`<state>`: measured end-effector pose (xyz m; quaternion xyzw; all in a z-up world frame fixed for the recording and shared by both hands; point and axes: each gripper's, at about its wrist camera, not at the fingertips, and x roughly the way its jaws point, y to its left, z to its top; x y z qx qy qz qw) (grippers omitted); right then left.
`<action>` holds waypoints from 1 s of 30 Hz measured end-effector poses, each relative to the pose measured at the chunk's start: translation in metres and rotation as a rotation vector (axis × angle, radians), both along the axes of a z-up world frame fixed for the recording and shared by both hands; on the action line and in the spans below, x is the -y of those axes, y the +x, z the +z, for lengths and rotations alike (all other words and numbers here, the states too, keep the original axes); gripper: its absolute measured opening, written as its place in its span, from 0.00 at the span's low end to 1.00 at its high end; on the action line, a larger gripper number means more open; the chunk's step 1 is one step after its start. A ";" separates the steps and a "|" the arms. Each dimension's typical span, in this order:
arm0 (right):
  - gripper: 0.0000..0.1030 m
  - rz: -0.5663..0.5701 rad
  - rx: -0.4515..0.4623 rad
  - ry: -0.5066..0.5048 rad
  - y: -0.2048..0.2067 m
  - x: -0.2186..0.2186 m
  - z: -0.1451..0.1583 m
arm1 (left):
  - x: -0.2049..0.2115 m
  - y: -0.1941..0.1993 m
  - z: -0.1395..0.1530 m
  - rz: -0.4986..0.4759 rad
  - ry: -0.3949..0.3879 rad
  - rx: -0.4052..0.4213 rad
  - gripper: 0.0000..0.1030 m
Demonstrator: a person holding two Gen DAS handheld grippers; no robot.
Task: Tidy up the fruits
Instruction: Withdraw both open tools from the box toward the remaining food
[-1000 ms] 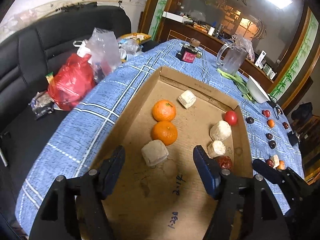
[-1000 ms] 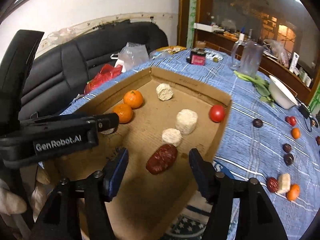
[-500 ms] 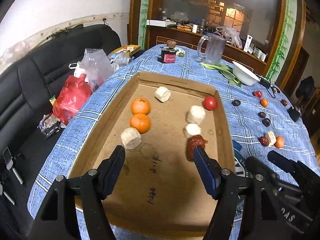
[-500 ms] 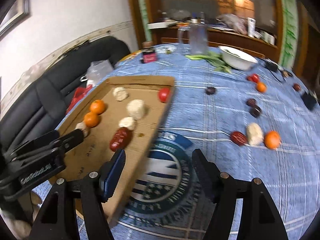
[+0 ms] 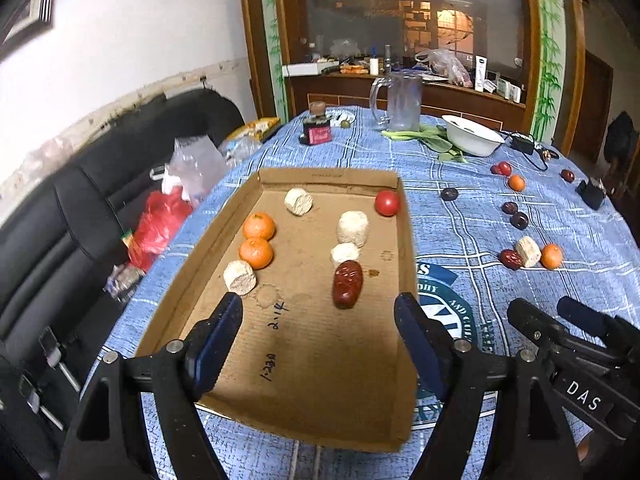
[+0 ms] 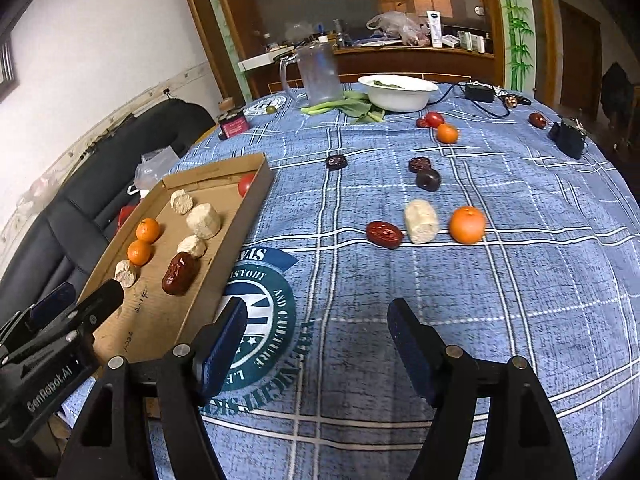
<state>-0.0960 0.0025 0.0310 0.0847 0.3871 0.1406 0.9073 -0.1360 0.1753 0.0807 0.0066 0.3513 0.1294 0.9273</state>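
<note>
My right tongs (image 6: 316, 344) swung off cardboard tray (image 6: 240, 220), wide, empty; date (image 6: 180, 267) now in tray, frame left. Left tongs (image 5: 318, 334) wide, empty. Next: date (image 6: 384, 234) on surface, centre.

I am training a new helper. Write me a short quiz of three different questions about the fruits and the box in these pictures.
1. True or false: the cardboard tray holds two oranges.
2. Multiple choice: in the row of three on the tablecloth, what lies between the red date and the orange? A) a tomato B) a pale corn-like chunk C) a dark plum
3. Fill in: the right gripper has its fingers ____ and holds nothing.

Key: 1 true, both oranges lie on the tray's left side; 2 B, the pale chunk; 3 open.
</note>
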 end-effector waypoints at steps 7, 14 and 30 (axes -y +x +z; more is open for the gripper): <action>0.78 -0.029 0.015 0.032 -0.009 0.019 0.002 | 0.026 -0.006 0.005 -0.036 0.067 0.013 0.76; 0.78 -0.049 0.006 0.058 -0.012 0.034 -0.001 | 0.043 -0.007 0.003 -0.065 0.092 0.003 0.76; 0.78 -0.067 -0.039 0.070 0.009 0.059 -0.014 | 0.047 0.014 -0.016 -0.115 0.052 -0.059 0.76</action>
